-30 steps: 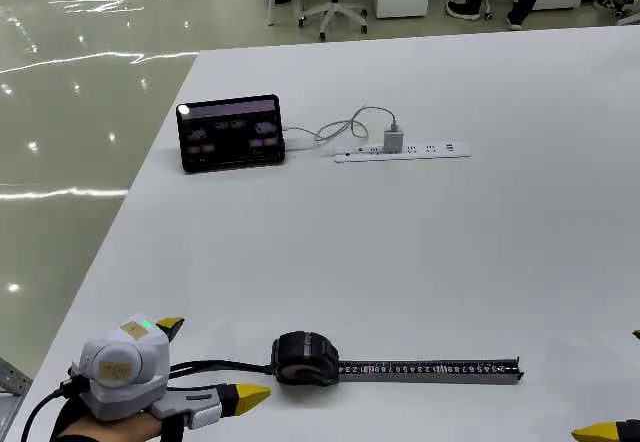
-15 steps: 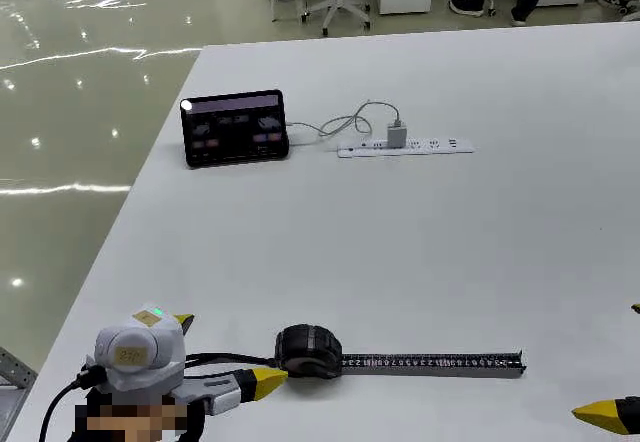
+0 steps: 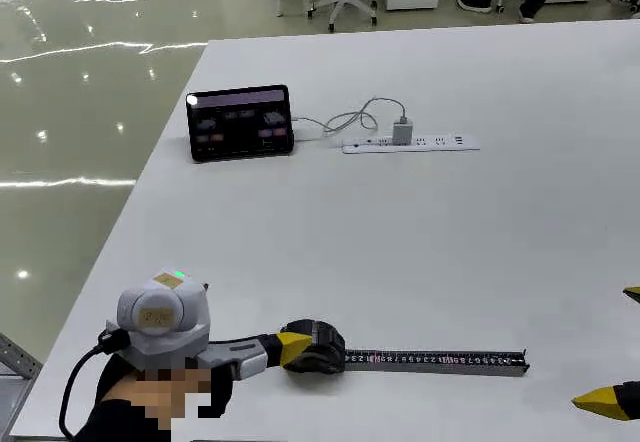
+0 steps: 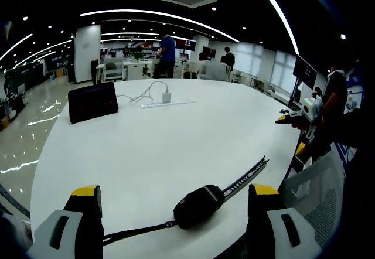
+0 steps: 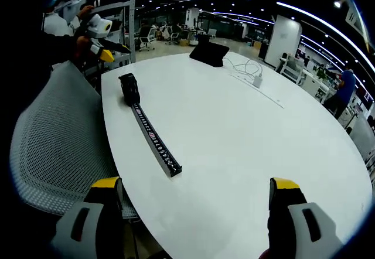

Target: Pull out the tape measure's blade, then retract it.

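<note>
Left gripper jaws wide, tip by black tape measure — blade out, lying flat.

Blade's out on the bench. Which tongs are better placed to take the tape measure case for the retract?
Left. The left tongs are open with the tape measure case lying between their tips. The right tongs hang open beyond the far end of the blade, away from the case.

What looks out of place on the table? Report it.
Nothing spilled or damaged. One oddity: the tape measure's blade lies extended flat on the table, unheld. The left gripper stands open astride the case; the right gripper is open, clear of the blade's tip.
</note>
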### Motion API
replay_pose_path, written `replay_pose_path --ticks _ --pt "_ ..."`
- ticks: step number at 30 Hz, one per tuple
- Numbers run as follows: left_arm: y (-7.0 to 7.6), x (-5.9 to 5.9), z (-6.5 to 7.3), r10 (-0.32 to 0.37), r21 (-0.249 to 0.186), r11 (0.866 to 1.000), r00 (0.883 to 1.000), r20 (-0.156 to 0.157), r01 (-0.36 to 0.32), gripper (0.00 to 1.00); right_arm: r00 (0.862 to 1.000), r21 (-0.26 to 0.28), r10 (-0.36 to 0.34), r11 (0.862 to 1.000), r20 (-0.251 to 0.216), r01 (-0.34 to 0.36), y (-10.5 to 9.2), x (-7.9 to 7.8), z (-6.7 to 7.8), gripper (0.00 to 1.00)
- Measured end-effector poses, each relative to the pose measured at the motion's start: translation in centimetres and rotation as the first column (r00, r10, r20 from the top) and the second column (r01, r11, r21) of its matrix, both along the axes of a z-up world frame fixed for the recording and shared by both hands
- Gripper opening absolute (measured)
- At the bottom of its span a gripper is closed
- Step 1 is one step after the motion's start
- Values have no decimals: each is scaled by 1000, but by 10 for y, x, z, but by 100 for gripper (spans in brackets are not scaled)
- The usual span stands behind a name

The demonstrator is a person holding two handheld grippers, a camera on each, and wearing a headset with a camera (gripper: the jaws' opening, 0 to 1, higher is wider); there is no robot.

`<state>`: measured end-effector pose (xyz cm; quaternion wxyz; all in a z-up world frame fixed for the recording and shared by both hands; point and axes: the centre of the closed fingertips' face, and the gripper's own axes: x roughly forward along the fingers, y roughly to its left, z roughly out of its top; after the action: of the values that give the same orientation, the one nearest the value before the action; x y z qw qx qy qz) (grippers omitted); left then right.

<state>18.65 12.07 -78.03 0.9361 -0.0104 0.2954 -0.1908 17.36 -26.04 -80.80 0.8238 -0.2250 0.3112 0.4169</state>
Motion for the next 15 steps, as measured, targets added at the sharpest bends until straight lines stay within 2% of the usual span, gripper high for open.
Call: replay_pose_path --ticks 1,3,7,11,15 --pt "0 2 -3 46 -10 999 999 -17 -47 100 1000 -3 9 1000 2 -9 3 1 1 100" --pt "-10 5 -6 42 -17 999 999 -18 -43 100 1000 -5 23 1000 -2 -23 6 3 1 100" --pt "-22 5 -16 55 11 998 998 -38 -54 100 998 -13 56 998 -6 -56 14 5 3 100" --pt "-35 2 -26 61 -3 998 996 -59 -61 100 996 -28 93 995 0 -93 20 9 5 100" --pt "-44 3 -33 58 20 998 996 -71 -57 100 993 -36 119 992 -8 -120 25 13 4 100"
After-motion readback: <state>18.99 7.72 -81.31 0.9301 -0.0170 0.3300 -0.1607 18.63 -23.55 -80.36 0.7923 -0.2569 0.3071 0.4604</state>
